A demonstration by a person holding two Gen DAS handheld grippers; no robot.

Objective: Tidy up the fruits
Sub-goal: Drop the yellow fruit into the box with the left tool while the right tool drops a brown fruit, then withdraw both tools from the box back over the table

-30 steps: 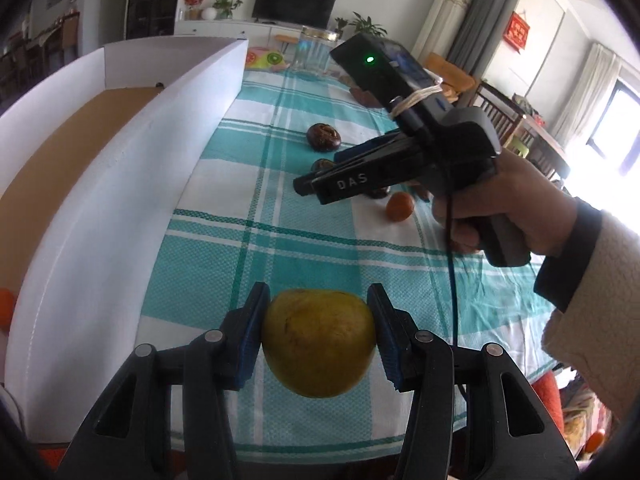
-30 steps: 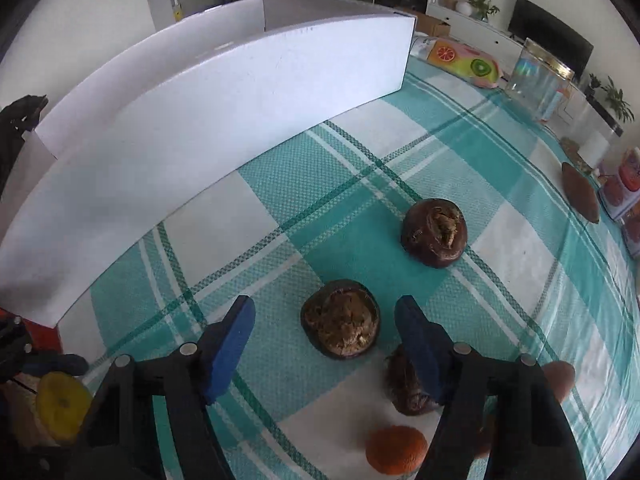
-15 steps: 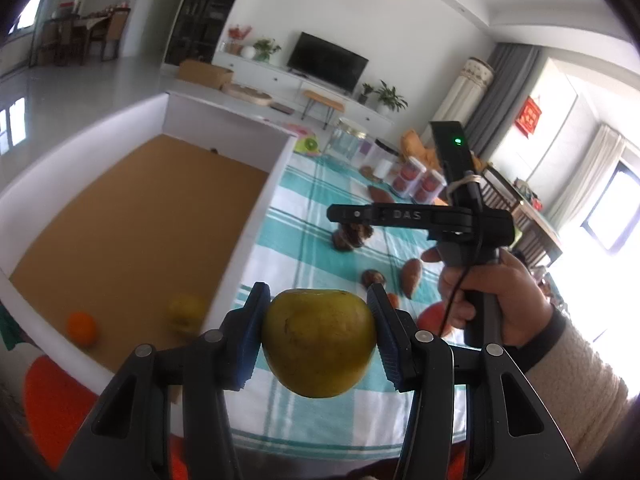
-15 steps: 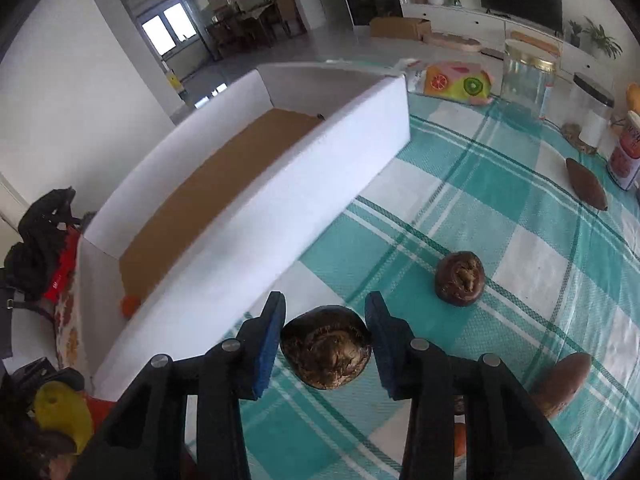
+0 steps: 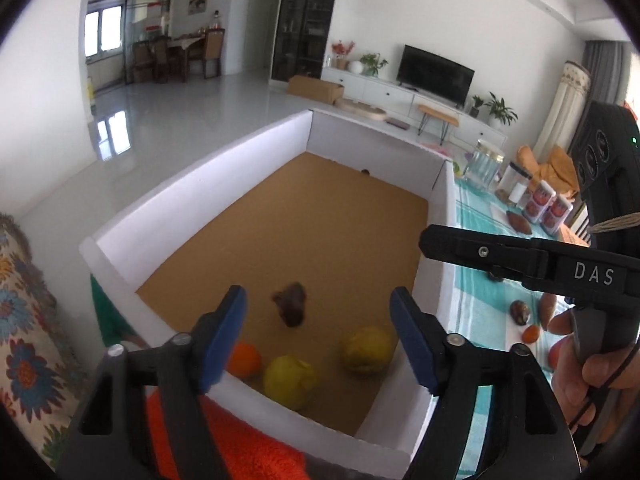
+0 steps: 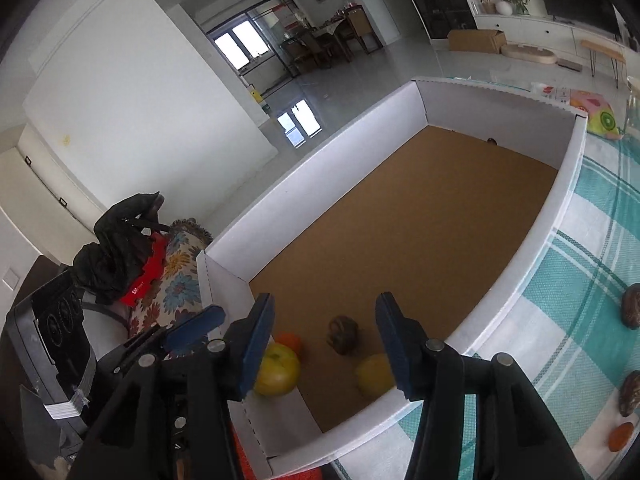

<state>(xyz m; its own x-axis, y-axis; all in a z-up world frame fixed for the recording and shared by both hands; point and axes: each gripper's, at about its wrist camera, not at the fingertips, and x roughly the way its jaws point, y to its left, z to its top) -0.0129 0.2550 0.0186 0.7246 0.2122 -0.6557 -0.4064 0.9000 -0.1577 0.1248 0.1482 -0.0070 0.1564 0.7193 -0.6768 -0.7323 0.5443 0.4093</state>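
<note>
A white box [image 5: 442, 208] with a brown floor fills both views. My left gripper [image 5: 318, 312] hangs above its near end, jaws opening with nothing between them. Below lie a small orange [image 5: 244, 360], a yellow fruit [image 5: 290, 380] and a yellow-green fruit [image 5: 366, 348]. A brown fruit [image 5: 290, 308] shows blurred over the floor. My right gripper [image 6: 324, 320] is also above the box [image 6: 520, 280], jaws opening and empty, the brown fruit [image 6: 343, 330] beneath them. Its finger [image 5: 460, 246] reaches in from the right.
The teal checked tablecloth [image 6: 580, 280] right of the box carries brown fruits [image 6: 632, 310] and a small orange [image 6: 620, 434]. A glass jar [image 5: 486, 164] and cans [image 5: 540, 204] stand at the far end. A floral cushion [image 5: 24, 300] lies left of the box.
Both grippers rose from the table and swung left over the box. The right shut on the brown fruit, then both let go; the yellow-green and brown fruits are now in the box.
</note>
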